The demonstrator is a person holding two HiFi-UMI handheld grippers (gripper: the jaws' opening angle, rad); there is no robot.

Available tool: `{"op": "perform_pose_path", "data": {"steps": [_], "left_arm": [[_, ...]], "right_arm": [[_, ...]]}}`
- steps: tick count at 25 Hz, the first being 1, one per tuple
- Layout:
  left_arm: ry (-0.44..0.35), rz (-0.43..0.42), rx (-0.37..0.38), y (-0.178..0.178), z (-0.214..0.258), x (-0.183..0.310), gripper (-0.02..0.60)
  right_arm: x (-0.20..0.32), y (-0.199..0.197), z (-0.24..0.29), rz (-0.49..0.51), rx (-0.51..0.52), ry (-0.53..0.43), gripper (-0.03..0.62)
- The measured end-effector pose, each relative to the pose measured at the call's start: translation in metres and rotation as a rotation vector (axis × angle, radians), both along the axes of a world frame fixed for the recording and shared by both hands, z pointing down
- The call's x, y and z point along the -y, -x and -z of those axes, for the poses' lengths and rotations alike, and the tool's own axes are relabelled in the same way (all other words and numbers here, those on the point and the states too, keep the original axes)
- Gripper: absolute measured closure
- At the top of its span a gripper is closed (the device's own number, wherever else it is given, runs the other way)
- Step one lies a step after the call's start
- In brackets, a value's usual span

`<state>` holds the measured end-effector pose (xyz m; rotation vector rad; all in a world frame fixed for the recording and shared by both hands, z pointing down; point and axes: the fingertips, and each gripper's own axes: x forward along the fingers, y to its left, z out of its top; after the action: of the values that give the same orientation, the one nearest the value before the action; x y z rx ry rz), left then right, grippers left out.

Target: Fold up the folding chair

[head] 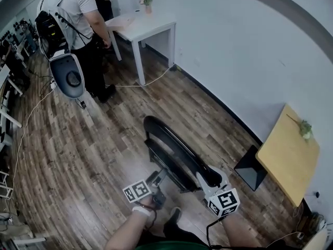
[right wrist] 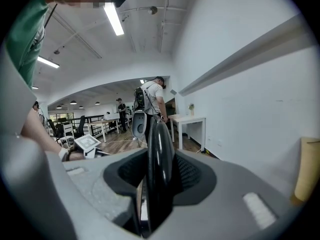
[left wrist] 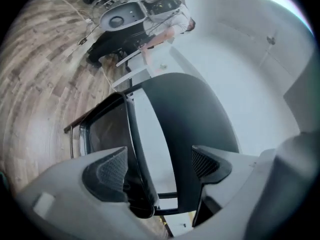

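The black folding chair [head: 171, 142] stands on the wood floor in front of me, its curved backrest [right wrist: 159, 149] edge-on in the right gripper view. My right gripper [head: 204, 180] [right wrist: 159, 176] is shut on the near end of that backrest, both pads against it. My left gripper [head: 158, 177] [left wrist: 157, 166] is lower and to the left at the seat's [left wrist: 107, 129] front edge. Its jaws stand wide; the seat's black rim lies between them close to the left pad [left wrist: 107, 170], while the backrest [left wrist: 195, 119] rises behind.
A person [head: 78, 14] with a backpack stands at the back left by a white table [head: 143, 25], a pod-shaped device [head: 67, 77] beside them. A wooden table [head: 289, 152] stands against the wall on the right. A cable [head: 31, 119] runs across the floor.
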<state>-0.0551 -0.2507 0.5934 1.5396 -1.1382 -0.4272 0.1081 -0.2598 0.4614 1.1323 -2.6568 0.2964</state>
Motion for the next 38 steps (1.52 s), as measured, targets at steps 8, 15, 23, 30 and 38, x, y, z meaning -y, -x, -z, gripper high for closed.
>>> {"op": "perform_pose_path", "data": {"steps": [8, 15, 23, 30, 38], "left_arm": [[-0.208, -0.095, 0.206, 0.029, 0.113, -0.044, 0.173], [-0.429, -0.21, 0.438, 0.007, 0.19, -0.078, 0.336], [-0.507, -0.218, 0.656, 0.005, 0.235, -0.101, 0.515], [-0.507, -0.231, 0.63, 0.022, 0.238, -0.099, 0.517], [-0.501, -0.258, 0.632, 0.051, 0.231, -0.096, 0.517]], "right_arm": [[-0.003, -0.002, 0.0, 0.005, -0.012, 0.01, 0.444], [-0.011, 0.003, -0.001, 0.033, -0.042, -0.005, 0.442], [-0.022, 0.007, -0.001, 0.054, -0.064, 0.011, 0.442], [-0.027, 0.017, -0.005, 0.043, -0.1, 0.021, 0.442], [-0.024, 0.018, -0.006, 0.013, -0.117, 0.024, 0.442]]}}
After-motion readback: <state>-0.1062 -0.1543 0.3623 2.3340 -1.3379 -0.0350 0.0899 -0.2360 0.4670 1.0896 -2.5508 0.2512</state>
